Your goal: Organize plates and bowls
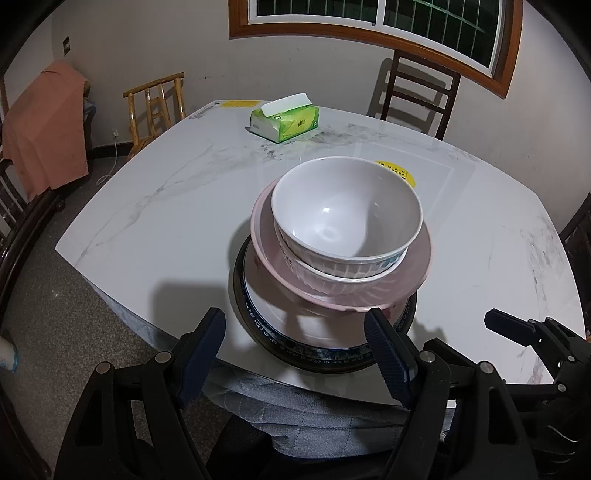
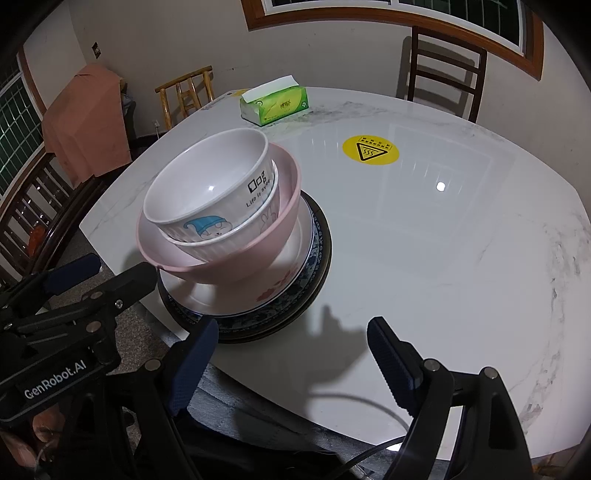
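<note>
Right wrist view alone shows the print on the top white bowl (image 2: 207, 184): a blue-hatted cartoon and black lettering, plus a full round yellow warning sticker (image 2: 371, 148) on the worktop. The left view only catches that sticker's edge behind the stack, but looks straight down into the bowl. Each view also catches the other tongs at its side edge.

Stack: white bowl nested in a ribbed white bowl (image 1: 332, 271), that in a wide pink bowl (image 1: 343, 291), on a pale plate with red flower marks (image 2: 280, 284), on a blue-patterned plate with dark rim (image 1: 314, 354); possibly another dark plate underneath, hard to tell.

Left tongs (image 1: 295, 347) are apart, nothing between the pads, stack just ahead of them, dead centre. Right tongs (image 2: 291, 354) also apart and empty, stack ahead and to their left, near the left finger.

White marble-look worktop (image 2: 443, 258), glossy, stack near its front edge. Green tissue pack (image 1: 284, 122) at the far side. Wooden chairs around, pinkish cloth (image 1: 44, 125) draped over one, window with wood frame (image 1: 369, 29) on the back wall.
</note>
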### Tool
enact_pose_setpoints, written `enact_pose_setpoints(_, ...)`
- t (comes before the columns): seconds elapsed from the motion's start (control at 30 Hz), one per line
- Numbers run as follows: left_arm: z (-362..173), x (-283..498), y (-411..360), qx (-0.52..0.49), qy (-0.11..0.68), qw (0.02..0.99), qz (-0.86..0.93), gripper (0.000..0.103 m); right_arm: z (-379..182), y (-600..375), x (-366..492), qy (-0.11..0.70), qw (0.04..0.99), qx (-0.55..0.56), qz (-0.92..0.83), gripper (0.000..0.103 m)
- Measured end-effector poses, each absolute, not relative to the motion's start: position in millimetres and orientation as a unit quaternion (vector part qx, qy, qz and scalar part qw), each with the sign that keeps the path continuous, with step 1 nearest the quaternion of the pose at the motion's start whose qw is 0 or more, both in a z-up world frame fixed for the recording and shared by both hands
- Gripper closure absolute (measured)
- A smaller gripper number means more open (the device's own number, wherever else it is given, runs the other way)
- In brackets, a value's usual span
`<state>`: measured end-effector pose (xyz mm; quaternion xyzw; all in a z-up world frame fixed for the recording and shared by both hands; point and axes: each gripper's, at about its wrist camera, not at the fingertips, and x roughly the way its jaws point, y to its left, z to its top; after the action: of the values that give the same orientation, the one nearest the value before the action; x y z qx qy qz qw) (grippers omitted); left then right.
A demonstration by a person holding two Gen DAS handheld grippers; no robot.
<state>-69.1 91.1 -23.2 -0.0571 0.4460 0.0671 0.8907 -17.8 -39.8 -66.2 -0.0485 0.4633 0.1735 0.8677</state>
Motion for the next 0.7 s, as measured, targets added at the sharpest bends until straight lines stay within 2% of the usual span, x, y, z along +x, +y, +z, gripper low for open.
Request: enact_pose_setpoints(0.7,-27.0,-66.5,92.1,-0.055,0.448,0.89,0.062,0.028,-66.9,-37.3,-17.0,0.465,0.866,-0.048,0.175,0.018)
